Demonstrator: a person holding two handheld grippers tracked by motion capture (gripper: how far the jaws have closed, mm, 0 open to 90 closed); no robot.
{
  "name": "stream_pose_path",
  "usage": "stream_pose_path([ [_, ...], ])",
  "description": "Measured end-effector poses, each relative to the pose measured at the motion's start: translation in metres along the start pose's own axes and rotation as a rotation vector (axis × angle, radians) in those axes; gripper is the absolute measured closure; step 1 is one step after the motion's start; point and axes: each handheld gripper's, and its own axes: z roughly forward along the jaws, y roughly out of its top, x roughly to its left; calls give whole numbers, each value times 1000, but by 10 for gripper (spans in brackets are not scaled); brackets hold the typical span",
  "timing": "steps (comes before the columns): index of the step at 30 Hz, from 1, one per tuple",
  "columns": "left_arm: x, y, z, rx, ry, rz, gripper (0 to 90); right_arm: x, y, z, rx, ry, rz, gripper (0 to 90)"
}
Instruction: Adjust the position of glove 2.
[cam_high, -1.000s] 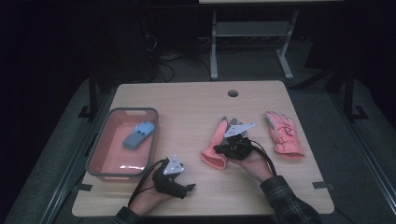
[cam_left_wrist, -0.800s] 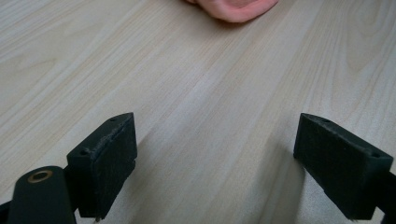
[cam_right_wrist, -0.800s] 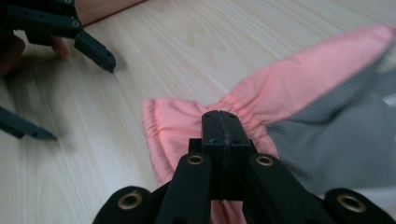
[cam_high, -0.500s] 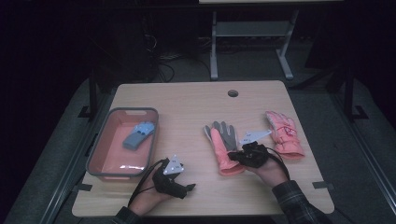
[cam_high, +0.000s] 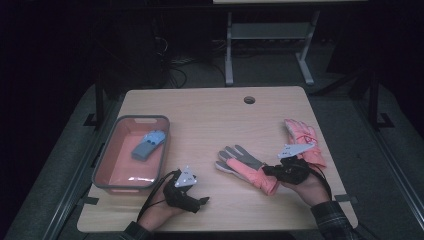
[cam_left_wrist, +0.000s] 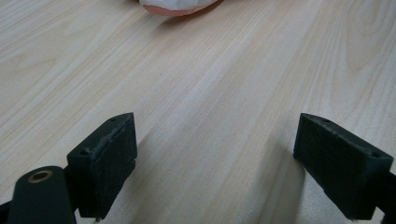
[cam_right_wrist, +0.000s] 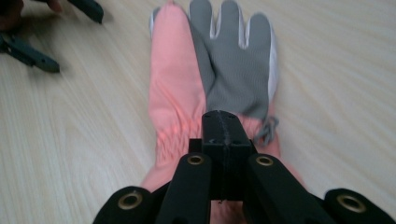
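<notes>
A pink glove with a grey palm (cam_high: 245, 170) lies flat on the wooden table (cam_high: 210, 115), fingers pointing left. My right gripper (cam_high: 267, 171) is at its cuff end. In the right gripper view the right gripper (cam_right_wrist: 226, 126) has its jaws pressed together on the cuff fabric of the glove (cam_right_wrist: 187, 93). A second pink glove (cam_high: 302, 140) lies just behind that hand. My left gripper (cam_high: 202, 201) rests near the front edge with its jaws wide apart over bare wood (cam_left_wrist: 215, 154), and a pink and white edge (cam_left_wrist: 175, 5) lies ahead of it.
A grey-rimmed pink tray (cam_high: 102, 165) at the left holds a blue and grey object (cam_high: 148, 145). A round hole (cam_high: 249, 99) sits near the table's far edge. Dark floor and a desk frame lie beyond the table.
My right gripper has drawn the glove to the right, and the glove went from bunched and upright to spread flat with its grey palm up. The left gripper stayed put.
</notes>
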Motion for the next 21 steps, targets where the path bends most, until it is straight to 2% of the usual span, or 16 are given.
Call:
stream_pose_path([
  [4, 1, 0, 0, 0, 5, 15, 126, 0, 13, 9, -7, -2, -23, 899],
  [8, 0, 0, 0, 0, 0, 0, 126, -4, 21, 21, -3, -11, -29, 899],
  [11, 0, 0, 0, 0, 0, 0, 126, -4, 20, 32, 43, -20, -39, 900],
  [14, 0, 0, 0, 0, 0, 0, 126, -1, 18, 39, 59, -19, -53, 899],
  [16, 0, 0, 0, 0, 0, 0, 126, 3, 18, 41, 61, -18, -79, 900],
  [21, 1, 0, 0, 0, 5, 8, 126, 14, 18, 45, 66, 10, -108, 900],
])
